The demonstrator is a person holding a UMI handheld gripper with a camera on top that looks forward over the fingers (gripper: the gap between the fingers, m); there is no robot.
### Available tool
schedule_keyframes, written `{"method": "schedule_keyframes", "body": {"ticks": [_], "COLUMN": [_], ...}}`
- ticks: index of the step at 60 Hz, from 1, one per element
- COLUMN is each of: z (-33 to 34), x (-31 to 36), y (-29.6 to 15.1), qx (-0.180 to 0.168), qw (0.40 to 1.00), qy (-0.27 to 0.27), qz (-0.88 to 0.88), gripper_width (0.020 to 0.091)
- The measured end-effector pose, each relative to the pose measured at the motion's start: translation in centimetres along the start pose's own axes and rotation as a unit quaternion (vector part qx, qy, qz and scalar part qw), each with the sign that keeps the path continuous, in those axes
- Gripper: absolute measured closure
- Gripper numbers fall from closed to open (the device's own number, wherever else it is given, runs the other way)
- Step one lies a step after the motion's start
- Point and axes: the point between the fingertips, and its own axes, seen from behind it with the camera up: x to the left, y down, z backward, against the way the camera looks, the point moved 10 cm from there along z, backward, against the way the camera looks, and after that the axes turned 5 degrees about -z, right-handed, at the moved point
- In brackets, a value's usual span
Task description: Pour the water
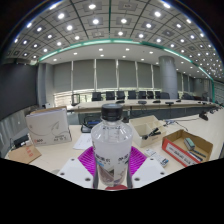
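One bottle (pixel 111 140) stands upright between the tool (pixel 111 165) fingers, pads apparently clamped on its sides, long axis vertical. No cup visible; boxes (pixel 186 147) sit on the worktop (pixel 40 160) beyond.

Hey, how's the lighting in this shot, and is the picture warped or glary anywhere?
Gripper view: rows of ceiling lights light the room evenly; strong fisheye distortion bends the ceiling and the far conference tables into curves; the clear water bottle, standing between the gripper pads, catches pale highlights and a pink tint from them; no heavy shadows.
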Motion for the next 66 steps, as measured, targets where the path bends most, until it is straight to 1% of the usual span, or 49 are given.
{"method": "schedule_keyframes", "body": {"ticks": [7, 18, 20, 23, 28, 32, 34, 35, 37, 38, 39, 40, 44, 53, 62, 66], "z": [-0.9, -1.5, -1.3, -1.2, -1.2, -1.0, -1.1, -1.0, -0.7, -0.5, -0.4, -0.1, 1.2, 5.9, 13.8, 17.5], "x": [-1.7, -2.7, -2.6, -2.5, -2.5, -2.7, -3.0, -3.0, -2.9, -2.9, -3.0, -3.0, -3.1, -2.1, 1.4, 3.4], "y": [3.9, 8.3, 8.4, 8.6, 8.5, 8.5, 8.7, 8.8, 8.8, 8.8, 8.7, 8.6, 7.9, 5.4, 2.3, 1.2], "qx": [0.036, 0.064, 0.049, 0.047, 0.045, 0.055, 0.067, 0.075, 0.09, 0.097, 0.101, 0.104, 0.108, 0.12, 0.133, 0.138], "qw": [0.999, 0.998, 0.999, 0.999, 0.999, 0.998, 0.998, 0.997, 0.996, 0.995, 0.995, 0.994, 0.993, 0.991, 0.988, 0.987], "qy": [0.016, 0.014, 0.01, 0.009, 0.007, 0.007, 0.009, 0.01, 0.015, 0.016, 0.019, 0.022, 0.033, 0.044, 0.059, 0.057], "qz": [0.018, 0.011, 0.014, 0.023, 0.027, 0.019, 0.015, 0.014, 0.011, 0.01, 0.01, 0.011, 0.021, 0.039, 0.055, 0.053], "gripper_width": [0.0721, 0.0716, 0.0712, 0.0693, 0.0612, 0.0546, 0.0469, 0.0407, 0.0255, 0.0232, 0.0253, 0.0259, 0.0236, 0.0243, 0.0244, 0.0244]}}
